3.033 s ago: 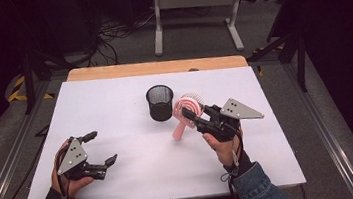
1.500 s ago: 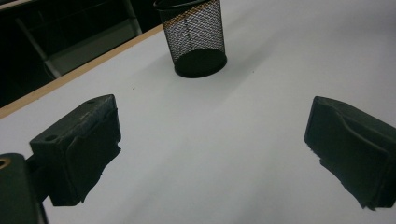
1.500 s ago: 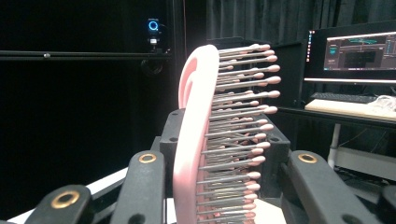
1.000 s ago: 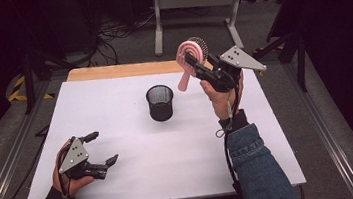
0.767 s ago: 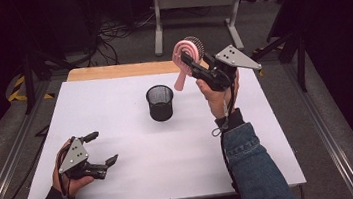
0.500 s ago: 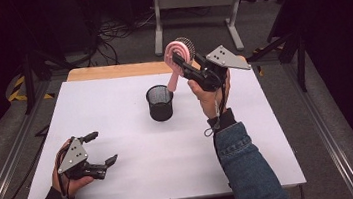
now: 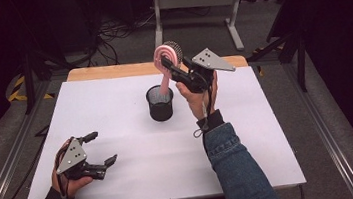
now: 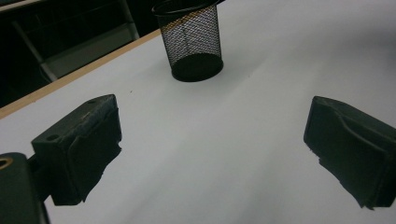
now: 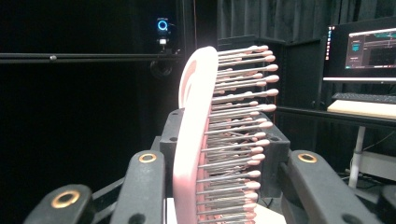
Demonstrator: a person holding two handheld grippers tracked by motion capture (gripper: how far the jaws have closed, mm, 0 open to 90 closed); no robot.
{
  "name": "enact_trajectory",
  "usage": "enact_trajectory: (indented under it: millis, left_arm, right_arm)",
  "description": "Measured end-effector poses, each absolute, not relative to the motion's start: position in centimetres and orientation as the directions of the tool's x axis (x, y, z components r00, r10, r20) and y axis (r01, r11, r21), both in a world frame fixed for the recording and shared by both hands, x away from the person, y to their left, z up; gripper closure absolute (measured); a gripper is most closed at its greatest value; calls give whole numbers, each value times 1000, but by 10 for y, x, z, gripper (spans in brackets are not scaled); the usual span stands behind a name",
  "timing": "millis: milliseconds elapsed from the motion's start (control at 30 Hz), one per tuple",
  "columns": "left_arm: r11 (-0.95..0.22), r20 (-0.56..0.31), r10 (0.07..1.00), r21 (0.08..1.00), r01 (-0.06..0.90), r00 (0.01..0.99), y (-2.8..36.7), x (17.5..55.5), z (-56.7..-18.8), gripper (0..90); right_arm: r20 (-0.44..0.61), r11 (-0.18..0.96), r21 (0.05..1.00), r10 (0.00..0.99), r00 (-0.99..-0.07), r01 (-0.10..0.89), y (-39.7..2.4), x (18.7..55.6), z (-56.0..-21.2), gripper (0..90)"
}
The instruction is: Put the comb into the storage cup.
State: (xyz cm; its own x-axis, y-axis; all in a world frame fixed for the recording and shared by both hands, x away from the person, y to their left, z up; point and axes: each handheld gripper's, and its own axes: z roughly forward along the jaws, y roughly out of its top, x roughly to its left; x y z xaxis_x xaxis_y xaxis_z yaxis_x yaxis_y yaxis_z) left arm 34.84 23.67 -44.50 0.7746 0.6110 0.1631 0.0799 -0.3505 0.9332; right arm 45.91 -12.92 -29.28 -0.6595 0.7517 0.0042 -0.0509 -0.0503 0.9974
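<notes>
Above the white table [image 7: 269, 134], right gripper [image 7: 170, 70] clamps a pink hairbrush [image 7: 166, 60] over the mesh cup [image 7: 160, 103]; left gripper [image 7: 100, 149] rests wide open.

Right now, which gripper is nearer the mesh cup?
Right. The right gripper holds the pink hairbrush just above the black mesh cup, handle pointing into it. The left gripper sits open at the table's near left, well apart.

One camera looks down from high up, two ride close on the grippers; the black cup [image 7: 160, 103] shows from high and left.
</notes>
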Motion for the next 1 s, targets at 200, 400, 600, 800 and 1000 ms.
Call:
enact_trajectory:
  millis: [200,400,600,800,1000]
  left_arm:
    - [-351,159,607,933,83,779,237,348,-445,52]
    - [-356,161,606,931,84,779,237,349,-445,52]
    - [-357,161,603,930,84,781,237,349,-446,53]
    - [-356,159,600,931,84,784,237,350,-446,53]
    - [-359,161,599,929,84,784,238,349,-445,52]
  right_arm:
    - [18,-51,998,753,-658,-31,-126,463,-302,636]
    - [39,-53,999,750,-661,-1,-124,468,-315,636]
    - [75,-81,997,748,-659,22,-120,468,-327,636]
    - [91,-86,996,747,-659,39,-117,469,-336,635]
    - [108,-90,994,743,-660,60,-115,470,-343,635]
